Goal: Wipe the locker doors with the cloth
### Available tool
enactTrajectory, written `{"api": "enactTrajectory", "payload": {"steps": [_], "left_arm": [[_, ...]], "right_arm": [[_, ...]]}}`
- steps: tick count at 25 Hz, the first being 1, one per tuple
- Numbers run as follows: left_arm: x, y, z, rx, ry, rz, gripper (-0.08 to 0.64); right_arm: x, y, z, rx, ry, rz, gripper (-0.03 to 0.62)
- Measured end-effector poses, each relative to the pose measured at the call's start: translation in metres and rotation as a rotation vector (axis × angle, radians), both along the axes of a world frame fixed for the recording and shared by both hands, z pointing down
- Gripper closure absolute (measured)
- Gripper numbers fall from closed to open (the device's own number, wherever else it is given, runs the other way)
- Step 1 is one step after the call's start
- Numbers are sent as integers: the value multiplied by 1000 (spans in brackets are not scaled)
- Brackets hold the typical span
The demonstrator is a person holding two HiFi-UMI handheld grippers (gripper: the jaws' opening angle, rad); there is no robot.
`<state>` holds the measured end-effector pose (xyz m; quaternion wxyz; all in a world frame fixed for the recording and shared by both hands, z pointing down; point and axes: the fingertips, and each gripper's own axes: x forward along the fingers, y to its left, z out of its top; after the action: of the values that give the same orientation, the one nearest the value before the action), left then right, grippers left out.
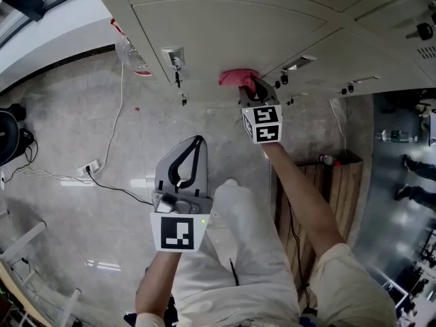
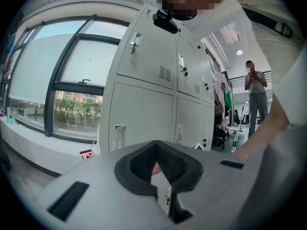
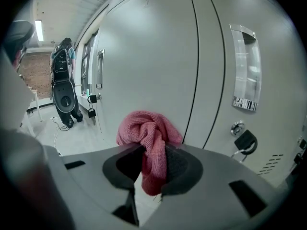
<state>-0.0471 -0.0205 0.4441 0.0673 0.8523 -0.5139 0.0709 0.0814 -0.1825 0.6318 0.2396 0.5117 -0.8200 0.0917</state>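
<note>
**Cloth held up to a locker door; left gripper idle**

We see the right gripper [image 1: 253, 95] raised to the bank of pale grey locker doors [image 1: 225, 26], its jaws closed on a bunched pink cloth [image 1: 238, 78]. In the right gripper view the cloth is pinched between the dark pads, with a wad above the jaws and a tail hanging below. It sits close in front of a smooth door panel, just left of a vertical seam; we cannot tell whether it touches the metal. Right of that seam the next door carries a recessed handle [image 3: 245, 68], and a black key [image 3: 246, 141] hangs from the lock beneath it.

The left gripper [image 1: 197, 142] is held low, well apart from the lockers, over the floor [image 1: 75, 121]. Its jaws meet at the tips and enclose nothing. In its own view only the lockers show through the gap between the pads.

The floor is glossy, marbled grey stone. A white power strip [image 1: 89, 168] with trailing cables lies on it to one side. A wooden crate [image 1: 327, 189] stands near the locker base on the other side, with a bottle [image 1: 394, 136] on the floor beyond. The left gripper view shows a large window [image 2: 53, 66] beside the lockers and a person [image 2: 257, 92] standing far down the room.
</note>
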Motion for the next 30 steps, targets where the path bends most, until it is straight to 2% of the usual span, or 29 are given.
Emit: {"api": "enactTrajectory", "payload": {"steps": [13,15,23,30], "left_arm": [[-34,7,5,-8,-5,-45,554],[-41,7,1,16,-6,-54,554],[-71,17,4,9,-9,-97,554],[-75,18,8,3,-33,-87,554]], "right_arm": [[-99,3,6,-17,-64,-95,502],[-112,3,7,-19,-71,-107,502],[-158,5,12,-28,-83,-148,502],[-187,5,27,-29,-64,-201,502]]}}
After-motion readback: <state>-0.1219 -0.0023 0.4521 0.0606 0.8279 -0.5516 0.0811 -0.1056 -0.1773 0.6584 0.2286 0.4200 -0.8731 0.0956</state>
